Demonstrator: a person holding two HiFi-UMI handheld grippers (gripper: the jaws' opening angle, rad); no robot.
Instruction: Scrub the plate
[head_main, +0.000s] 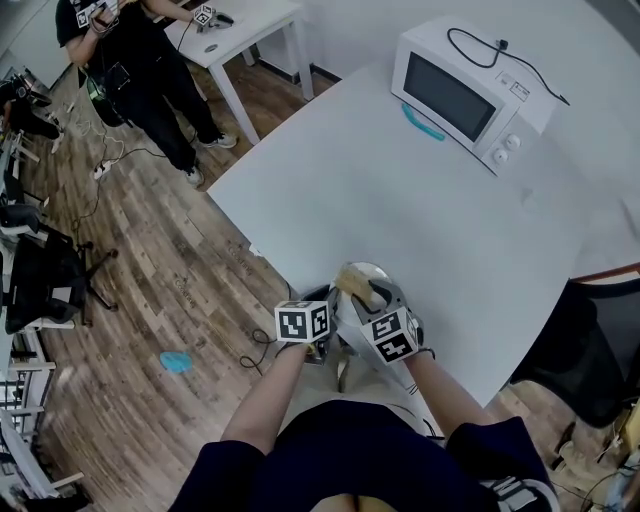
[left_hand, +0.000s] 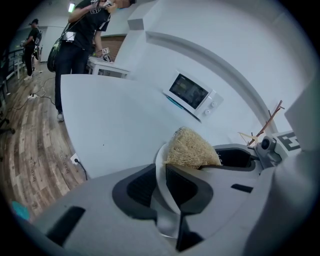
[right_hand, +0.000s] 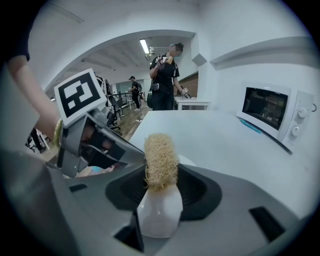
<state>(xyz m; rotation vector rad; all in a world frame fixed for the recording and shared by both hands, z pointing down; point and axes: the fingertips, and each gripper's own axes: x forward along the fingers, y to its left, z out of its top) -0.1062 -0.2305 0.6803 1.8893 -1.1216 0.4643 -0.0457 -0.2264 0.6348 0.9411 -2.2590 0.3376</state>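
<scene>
Over the white table's near edge, a white plate (head_main: 372, 272) stands on edge in my left gripper (head_main: 335, 300), which is shut on it. In the left gripper view the plate's rim (left_hand: 161, 159) runs between the two dark pads of the left gripper (left_hand: 161, 182). My right gripper (head_main: 372, 300) is shut on a tan fibrous scrubber (head_main: 356, 283), pressed against the plate's face. In the right gripper view the scrubber (right_hand: 160, 155) rises upright from a white base between the jaws of the right gripper (right_hand: 160, 197). Most of the plate is hidden behind the scrubber.
A white microwave (head_main: 465, 95) with its black cord sits at the table's (head_main: 400, 190) far side. A person (head_main: 140, 60) stands by a small white table (head_main: 250, 25) at the back left. A black chair (head_main: 590, 350) is to the right. Cables and a blue scrap (head_main: 176, 361) lie on the wooden floor.
</scene>
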